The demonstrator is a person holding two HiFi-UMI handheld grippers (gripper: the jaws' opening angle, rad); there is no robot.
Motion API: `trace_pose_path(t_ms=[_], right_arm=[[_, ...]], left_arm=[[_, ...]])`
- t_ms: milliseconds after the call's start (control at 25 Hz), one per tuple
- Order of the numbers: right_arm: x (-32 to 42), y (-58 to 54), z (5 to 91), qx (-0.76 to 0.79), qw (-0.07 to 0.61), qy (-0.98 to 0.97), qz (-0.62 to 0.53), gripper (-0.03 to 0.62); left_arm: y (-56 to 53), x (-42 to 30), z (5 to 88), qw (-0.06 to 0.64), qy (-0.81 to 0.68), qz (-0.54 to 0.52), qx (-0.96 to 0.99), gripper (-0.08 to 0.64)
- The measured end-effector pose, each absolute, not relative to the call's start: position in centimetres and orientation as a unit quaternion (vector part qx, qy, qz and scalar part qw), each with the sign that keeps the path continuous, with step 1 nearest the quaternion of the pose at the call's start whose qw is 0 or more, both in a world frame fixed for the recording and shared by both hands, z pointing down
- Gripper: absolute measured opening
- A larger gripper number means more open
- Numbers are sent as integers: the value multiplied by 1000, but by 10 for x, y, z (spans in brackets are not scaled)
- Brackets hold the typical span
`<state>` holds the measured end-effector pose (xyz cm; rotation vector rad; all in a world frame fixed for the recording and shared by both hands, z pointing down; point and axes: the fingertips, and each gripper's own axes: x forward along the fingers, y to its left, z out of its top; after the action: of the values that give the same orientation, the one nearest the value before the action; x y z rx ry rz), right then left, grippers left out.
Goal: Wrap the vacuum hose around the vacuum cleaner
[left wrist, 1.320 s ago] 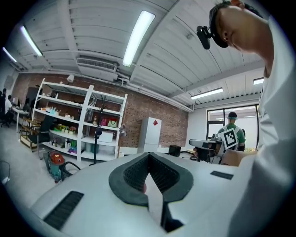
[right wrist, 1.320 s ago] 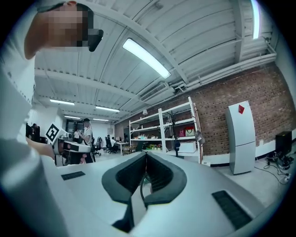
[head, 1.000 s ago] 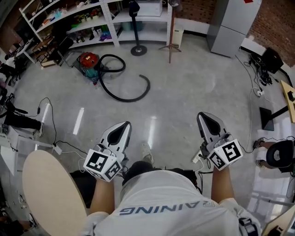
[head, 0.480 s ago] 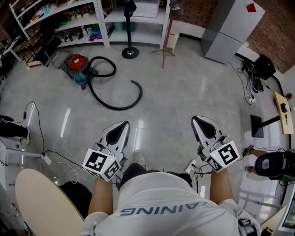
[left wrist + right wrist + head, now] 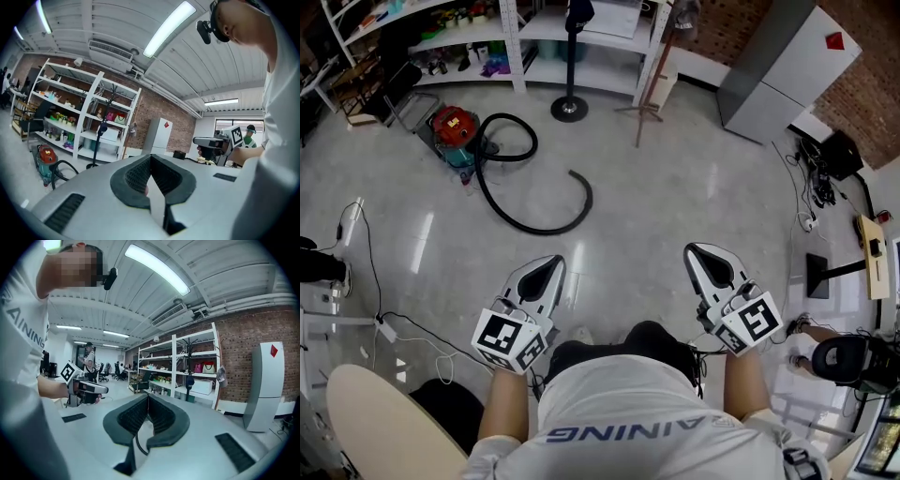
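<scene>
Vacuum hose point(image 5: 534, 230) arcs rightward, tip curling back — left gripper point(image 5: 551, 262), right gripper point(image 5: 695, 249) jaws together.

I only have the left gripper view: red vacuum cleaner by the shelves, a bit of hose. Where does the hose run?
Observer: In the head view the hose loops beside the vacuum cleaner, then arcs across the open floor; its free end lies right of the cleaner, pointing toward the shelves.
Operator: Is the right gripper holding anything?
Observer: No, the right gripper is shut, jaws together with nothing between them.
</scene>
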<state>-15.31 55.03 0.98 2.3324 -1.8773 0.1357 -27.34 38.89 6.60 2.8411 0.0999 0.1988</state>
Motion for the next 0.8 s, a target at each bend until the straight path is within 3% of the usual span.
trace_pose_path(t_ms=[320, 600, 800], right_arm=[[-67, 513, 23, 770, 62, -633, 50, 9], [71, 493, 28, 779, 5, -626, 42, 9], [167, 478, 30, 753, -1, -655, 55, 9]], left_arm=[[351, -192, 68, 139, 19, 74, 987, 14], [333, -101, 67, 131, -37, 80, 987, 14], [327, -30, 62, 137, -88, 77, 984, 14]])
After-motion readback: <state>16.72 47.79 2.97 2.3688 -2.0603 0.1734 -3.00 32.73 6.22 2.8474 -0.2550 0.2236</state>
